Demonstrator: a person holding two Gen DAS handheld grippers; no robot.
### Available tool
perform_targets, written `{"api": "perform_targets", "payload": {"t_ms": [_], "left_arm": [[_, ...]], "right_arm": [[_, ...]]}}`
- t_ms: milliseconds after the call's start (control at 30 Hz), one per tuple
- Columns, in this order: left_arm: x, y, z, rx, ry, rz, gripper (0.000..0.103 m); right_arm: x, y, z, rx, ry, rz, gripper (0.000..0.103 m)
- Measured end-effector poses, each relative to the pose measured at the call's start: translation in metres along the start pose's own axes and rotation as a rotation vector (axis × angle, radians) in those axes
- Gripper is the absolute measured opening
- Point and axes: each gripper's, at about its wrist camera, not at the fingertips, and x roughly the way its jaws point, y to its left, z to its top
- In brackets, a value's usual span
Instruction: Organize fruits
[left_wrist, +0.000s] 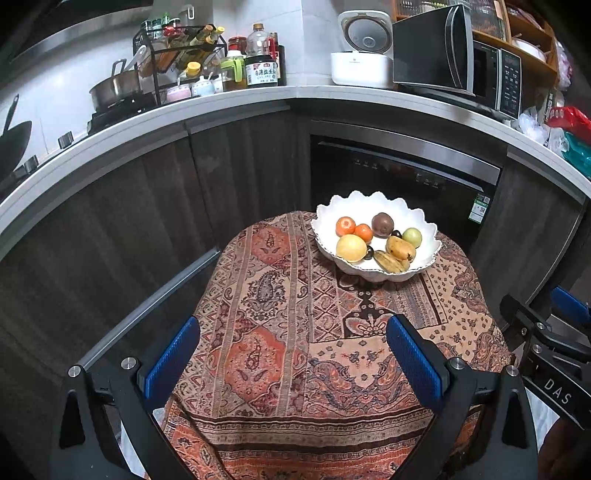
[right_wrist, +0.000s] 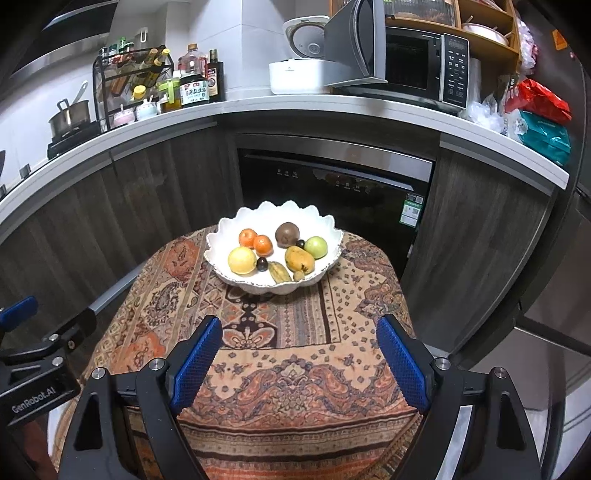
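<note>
Both grippers are hovering over the near part of the patterned tablecloth (left_wrist: 280, 332), empty and well short of the white scalloped bowl (left_wrist: 325, 214), which is serving as the landmark. Left gripper (left_wrist: 293, 356) is standing with its blue pads at full spread and nothing between them; right gripper (right_wrist: 300, 356) is also standing wide, with only cloth showing in the gap. All fruit in view is lying inside the bowl: 2 oranges (right_wrist: 255, 239) toward its far left, a yellow round fruit (right_wrist: 242, 260) at its near left, a dark brown fruit (right_wrist: 287, 233) at its far centre, a green fruit (right_wrist: 316, 246) at its right, a mango (right_wrist: 299, 259) near its centre, and small dark and ribbed pieces along its near rim. No fruit is lying on the cloth outside the bowl. Judging by this layout, the gathering step is appearing complete or close to it, and both tools are idling clear of the bowl. Any next move is calling for a forward reach toward the bowl, with the jaws kept wide enough to straddle 1 fruit without nudging its neighbours, which are touching one another.
</note>
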Motion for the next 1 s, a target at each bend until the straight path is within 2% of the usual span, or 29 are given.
{"api": "perform_targets", "payload": {"t_ms": [1000], "left_arm": [[-0.019,-0.008,0.001,0.016,-0.024,-0.015,0.103]], "right_arm": [[-0.016,-0.011,0.0,0.02,-0.039,0.005,0.087]]}}
